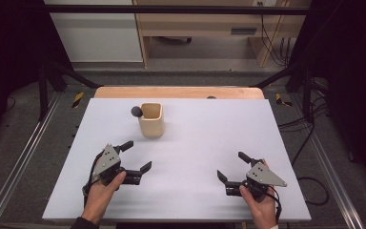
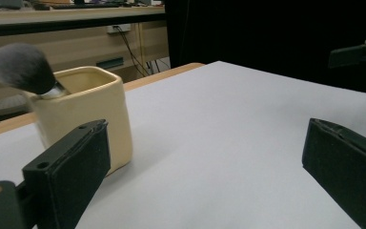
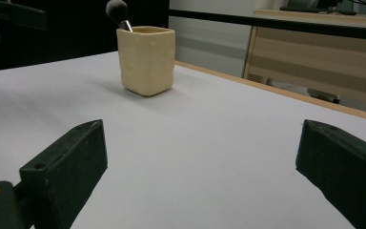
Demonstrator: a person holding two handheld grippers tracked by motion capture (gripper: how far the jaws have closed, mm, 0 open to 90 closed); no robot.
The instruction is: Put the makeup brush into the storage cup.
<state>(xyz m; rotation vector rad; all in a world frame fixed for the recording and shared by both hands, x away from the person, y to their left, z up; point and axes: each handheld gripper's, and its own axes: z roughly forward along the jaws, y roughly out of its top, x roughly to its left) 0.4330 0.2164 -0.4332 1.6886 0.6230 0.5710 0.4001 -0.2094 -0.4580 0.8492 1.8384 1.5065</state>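
Makeup brush (image 1: pixel 137 111) stands head-up in a cream ceramic cup (image 1: pixel 151 120), upper centre-left of the high view, near the far edge of the white tabletop (image 1: pixel 195 157). Brush head is dark grey, fluffy, rounded, leaning out over the cup's left rim; silver ferrule just visible in my left tongs view (image 2: pixel 57 90). Cup is squarish with rounded corners, matte, slightly uneven walls, upright.

My left tongs (image 1: pixel 137 156) sit lower left, jaws wide apart, holding nothing. My right tongs (image 1: pixel 229 167) sit lower right, also wide apart and empty. Both rest low over the tabletop, well apart from the cup; left is nearer to it.

Step, as I judge it: start pose, nothing grasped yet. Next move probably calls for my left tongs to go forward and up to the brush, close on the ferrule or handle just below the soft head, maybe right tongs steadying the cup since it looks light enough to tip.
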